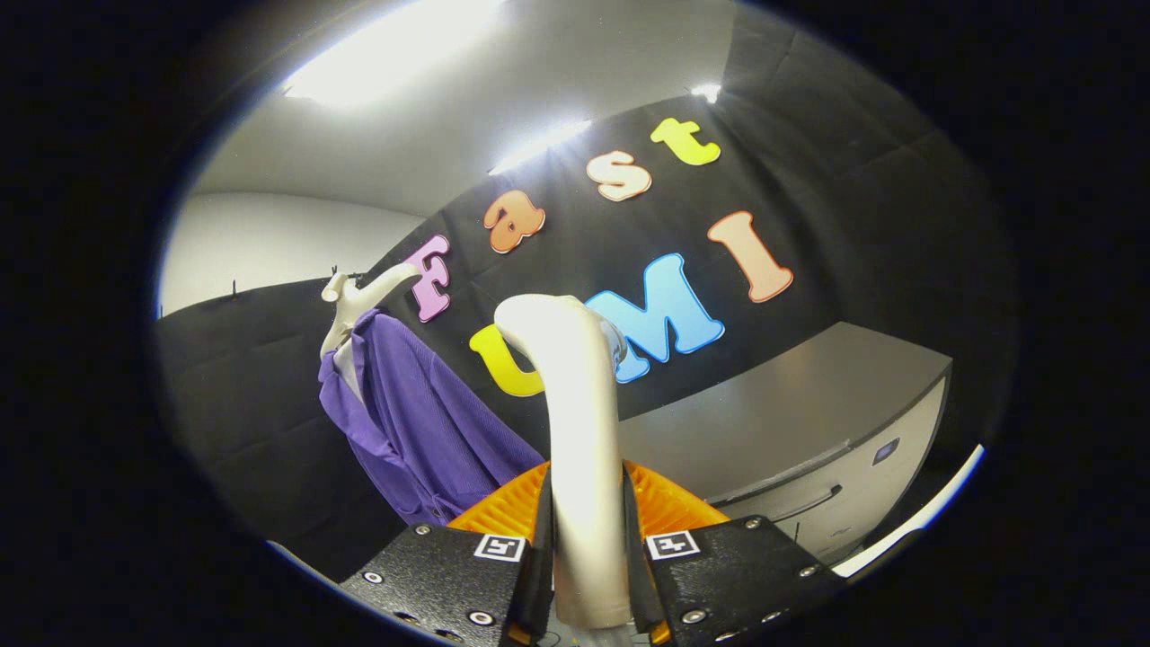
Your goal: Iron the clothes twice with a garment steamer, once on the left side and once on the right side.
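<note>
Standing in the booth, I note the items in order from left to right. A purple garment (422,422) hangs on a pale hanger (359,301) against the black cloth wall, at roughly ten o'clock from the fingers and well beyond them. Its front faces partly toward the gripper; the collar sits at the top and the fabric falls toward the fingers' level.

Next comes the garment steamer (579,449), a pale handle rising upright between the two fingers, with its long axis running straight up toward twelve o'clock and its head curving over at the top. The gripper (588,557) is clamped on this handle: both fingers press against its sides, one on each flank, low on the shaft. Whether the steam face points at the cloth cannot be told from this angle.

At about three o'clock stands a grey cabinet (809,422) with a drawer handle, clear of the work.

Judgement: the steamer is in hand and apart from the garment; neither pass looks begun. The governing relation is that the garment lies to the left of and ahead of the steamer head, so the coming move calls for a swing toward ten o'clock before any downward stroke along the cloth.
</note>
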